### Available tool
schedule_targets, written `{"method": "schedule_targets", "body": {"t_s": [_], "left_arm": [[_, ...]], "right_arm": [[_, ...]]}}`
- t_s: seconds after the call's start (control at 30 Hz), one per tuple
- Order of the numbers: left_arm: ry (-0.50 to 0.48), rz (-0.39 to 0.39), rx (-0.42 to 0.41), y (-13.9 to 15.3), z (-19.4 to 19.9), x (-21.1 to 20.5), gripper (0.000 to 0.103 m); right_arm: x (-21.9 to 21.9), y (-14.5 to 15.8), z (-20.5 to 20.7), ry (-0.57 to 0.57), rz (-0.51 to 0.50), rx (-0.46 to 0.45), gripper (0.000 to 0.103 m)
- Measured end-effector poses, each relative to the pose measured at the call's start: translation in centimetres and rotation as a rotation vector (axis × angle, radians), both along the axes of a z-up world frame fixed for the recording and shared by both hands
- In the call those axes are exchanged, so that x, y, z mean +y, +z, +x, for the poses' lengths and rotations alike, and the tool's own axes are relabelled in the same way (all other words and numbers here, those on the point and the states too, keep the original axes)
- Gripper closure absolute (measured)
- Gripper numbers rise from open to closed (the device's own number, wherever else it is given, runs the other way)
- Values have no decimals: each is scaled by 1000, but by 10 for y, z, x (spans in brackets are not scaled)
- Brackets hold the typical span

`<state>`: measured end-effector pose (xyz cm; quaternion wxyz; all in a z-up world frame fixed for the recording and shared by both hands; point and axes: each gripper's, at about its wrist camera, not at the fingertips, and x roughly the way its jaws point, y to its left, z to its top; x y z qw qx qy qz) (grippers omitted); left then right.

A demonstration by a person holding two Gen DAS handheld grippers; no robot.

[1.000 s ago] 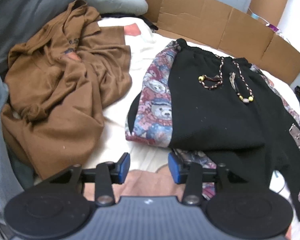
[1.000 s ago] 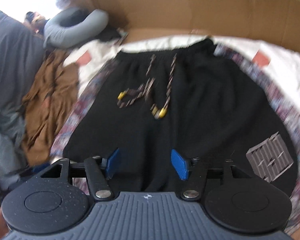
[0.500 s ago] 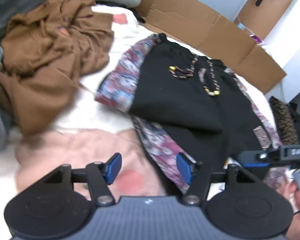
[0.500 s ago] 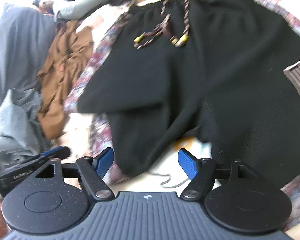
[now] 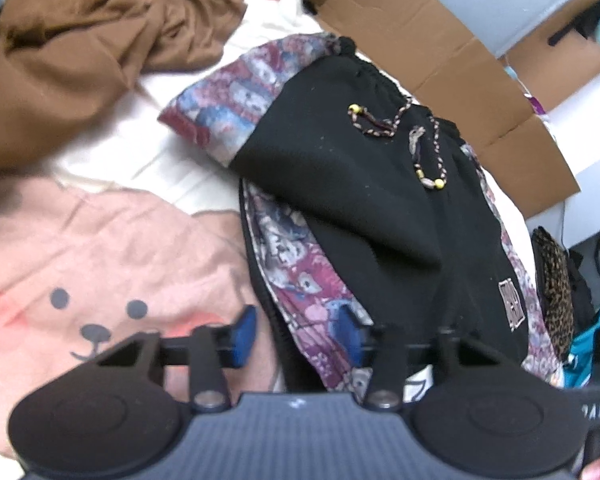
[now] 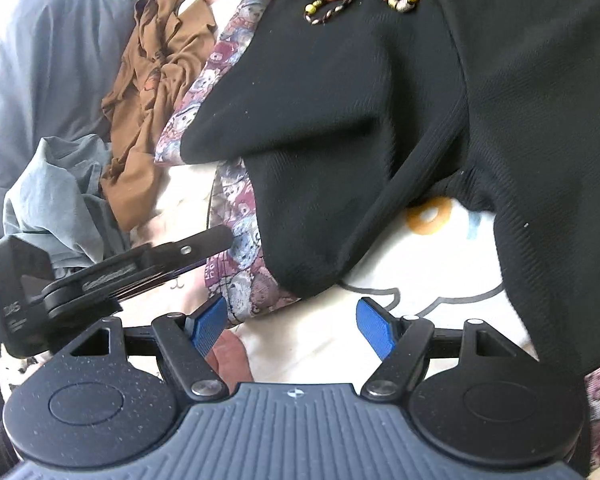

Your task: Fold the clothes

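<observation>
Now, left wrist view: my left gripper (image 5: 296, 334) is narrowing its jaws, having just been closing, around the patterned hem of the black shorts (image 5: 364, 184) on the bed, though I cannot tell if they pinch. Right wrist view: my right gripper (image 6: 292, 324) is hovering wide open beside that leg hem, gripping nothing

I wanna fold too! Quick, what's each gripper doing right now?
Left gripper: just closing around the shorts' patterned hem, not pinching it yet.
Right gripper: open, just widened, holding nothing.
</observation>
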<state>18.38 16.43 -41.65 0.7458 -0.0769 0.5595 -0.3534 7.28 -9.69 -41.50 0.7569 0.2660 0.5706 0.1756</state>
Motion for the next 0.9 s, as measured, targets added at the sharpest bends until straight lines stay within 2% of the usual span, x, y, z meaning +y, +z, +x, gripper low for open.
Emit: {"method": "schedule_targets", "body": {"t_s": [0.03, 0.1, 0.23, 0.4, 0.57, 0.7, 0.83, 0.9], "left_arm": [[9, -6, 20, -2, 2, 1, 100], [12, -18, 21, -1, 1, 3, 99], [5, -39, 16, 7, -2, 10, 100], [10, -81, 24, 20, -8, 19, 100], [-30, -115, 43, 26, -18, 18, 101], [-86, -118, 48, 30, -27, 14, 101], [-122, -123, 38, 35, -31, 9, 101], [-139, -122, 31, 37, -32, 5, 101]], "right_arm": [[0, -2, 0, -8, 7, 6, 26], [0, -6, 2, -39, 33, 23, 26], [-4, -17, 3, -134, 147, 69, 26], [0, -29, 5, -200, 219, 120, 16], [4, -42, 6, -296, 306, 175, 16], [4, -46, 10, -386, 338, 182, 16], [9, -41, 15, -371, 303, 178, 17], [11, -40, 16, -355, 302, 181, 28]]}}
